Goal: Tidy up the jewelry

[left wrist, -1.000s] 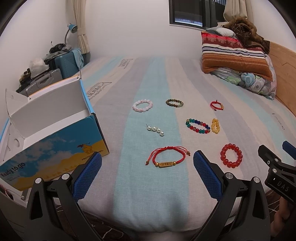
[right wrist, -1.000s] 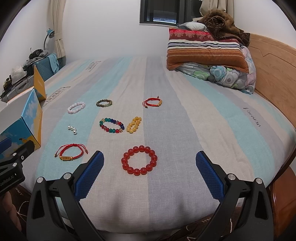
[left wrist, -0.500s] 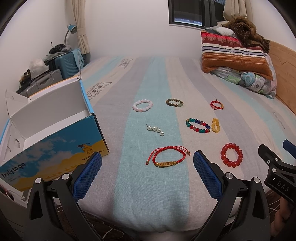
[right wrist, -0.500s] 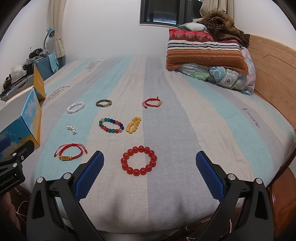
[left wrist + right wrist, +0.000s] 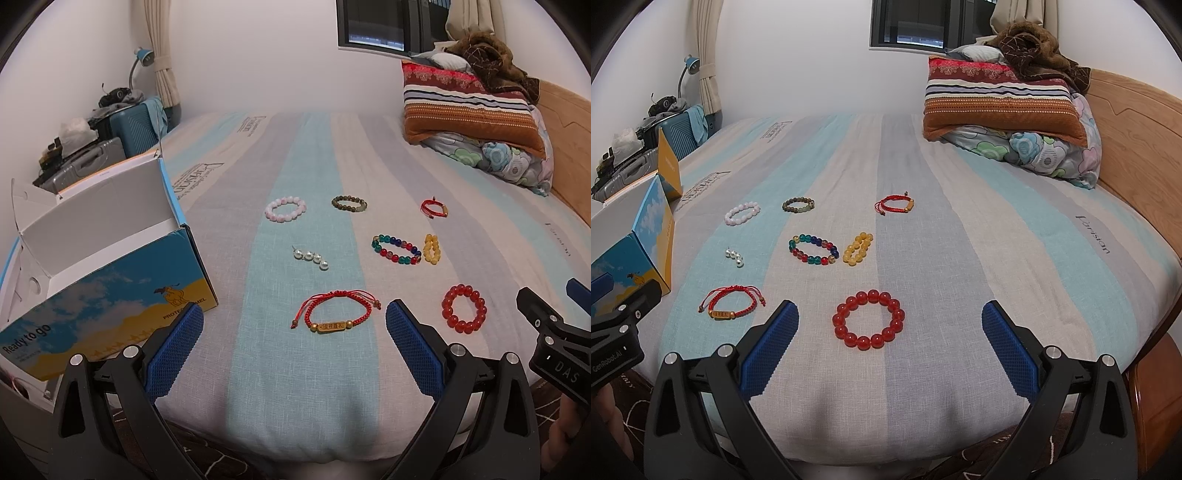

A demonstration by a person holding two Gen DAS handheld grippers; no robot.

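Several bracelets lie on the striped bed. A red cord bracelet with a gold bar [image 5: 337, 314] [image 5: 733, 302] lies just ahead of my open, empty left gripper [image 5: 294, 332]. A red bead bracelet [image 5: 868, 324] [image 5: 464, 308] lies just ahead of my open, empty right gripper [image 5: 890, 330]. Farther back lie a pearl piece [image 5: 311, 256], a multicolour bead bracelet [image 5: 813, 249], a yellow bead bracelet [image 5: 857, 248], a pink bead bracelet [image 5: 285, 208], a dark green bead bracelet [image 5: 349, 203] and a small red cord bracelet [image 5: 894, 204].
An open blue and yellow cardboard box [image 5: 92, 236] [image 5: 646, 236] stands at the bed's left edge. Pillows [image 5: 1004, 96] are stacked at the far right by the wooden headboard [image 5: 1137, 155]. Suitcases [image 5: 110, 140] stand beyond the box.
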